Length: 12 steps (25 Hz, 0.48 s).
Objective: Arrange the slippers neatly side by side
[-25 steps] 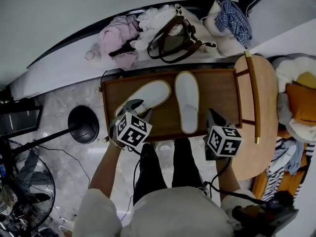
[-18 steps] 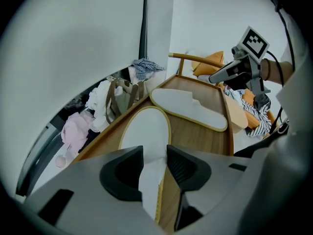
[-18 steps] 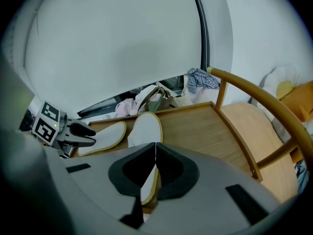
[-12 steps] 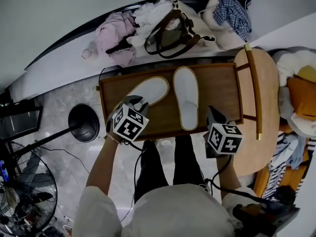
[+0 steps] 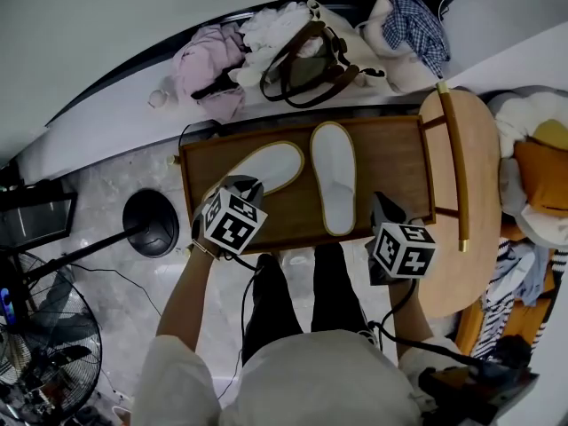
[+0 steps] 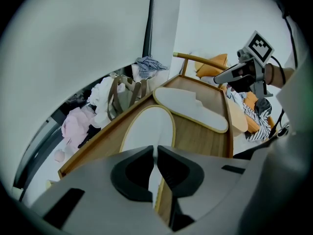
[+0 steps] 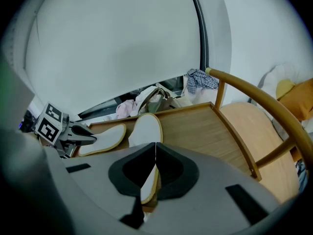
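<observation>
Two white slippers with yellow rims lie on a low wooden table (image 5: 399, 158). The left slipper (image 5: 266, 167) (image 6: 146, 131) is angled, toe toward the right slipper (image 5: 335, 176) (image 6: 195, 109) (image 7: 146, 131), which lies straight. My left gripper (image 5: 240, 187) (image 6: 155, 153) is at the angled slipper's heel, jaws closing, with the thin heel edge pinched between the pads. Near the table's front edge, just right of the straight slipper's heel, my right gripper (image 5: 383, 209) (image 7: 155, 151) is shut with nothing in it.
A brown-strapped bag (image 5: 311, 60), pink clothes (image 5: 209, 60) and a checked cloth (image 5: 417, 25) lie behind the table. A wooden chair (image 5: 461, 167) stands at the right. A round black stand base (image 5: 149, 223) and a fan (image 5: 44, 353) are on the floor at the left.
My left gripper's jaws have gone from wide open to closed on the angled slipper's heel. The right gripper has not moved.
</observation>
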### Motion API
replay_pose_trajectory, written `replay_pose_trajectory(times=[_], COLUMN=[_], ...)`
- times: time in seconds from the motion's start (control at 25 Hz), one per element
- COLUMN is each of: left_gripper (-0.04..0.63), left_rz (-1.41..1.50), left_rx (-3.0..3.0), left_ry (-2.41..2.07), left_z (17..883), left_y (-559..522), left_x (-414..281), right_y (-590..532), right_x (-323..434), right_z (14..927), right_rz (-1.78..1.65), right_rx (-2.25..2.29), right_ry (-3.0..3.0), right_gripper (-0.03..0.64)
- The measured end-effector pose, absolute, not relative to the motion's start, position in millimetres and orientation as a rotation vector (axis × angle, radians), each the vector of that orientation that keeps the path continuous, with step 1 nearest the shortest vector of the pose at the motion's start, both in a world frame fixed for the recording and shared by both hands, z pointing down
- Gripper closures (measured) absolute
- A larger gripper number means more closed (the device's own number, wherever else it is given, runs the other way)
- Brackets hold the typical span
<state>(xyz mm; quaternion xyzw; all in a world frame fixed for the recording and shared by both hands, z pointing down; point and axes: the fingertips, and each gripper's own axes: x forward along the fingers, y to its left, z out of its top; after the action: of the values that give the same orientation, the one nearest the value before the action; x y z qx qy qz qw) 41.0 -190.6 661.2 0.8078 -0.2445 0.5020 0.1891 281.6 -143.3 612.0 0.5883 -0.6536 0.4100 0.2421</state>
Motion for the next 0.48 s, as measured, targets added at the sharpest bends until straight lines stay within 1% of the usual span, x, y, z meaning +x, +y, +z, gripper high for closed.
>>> replay_pose_trajectory(times=[0.28,0.48], left_gripper=[0.561,0.561], left_rz=[1.375,1.258], left_rx=[2.255,2.186], left_ry=[-0.747,-0.865], left_z=[643,623], left_y=[-193,-195], left_x=[38,37], right_y=[-146,-153], right_x=[278,278], right_z=[593,572], right_rz=[1.094,1.061], right_rx=[1.62,1.641], right_ry=[-1.817,-1.858], right_gripper=[0.583,0.583])
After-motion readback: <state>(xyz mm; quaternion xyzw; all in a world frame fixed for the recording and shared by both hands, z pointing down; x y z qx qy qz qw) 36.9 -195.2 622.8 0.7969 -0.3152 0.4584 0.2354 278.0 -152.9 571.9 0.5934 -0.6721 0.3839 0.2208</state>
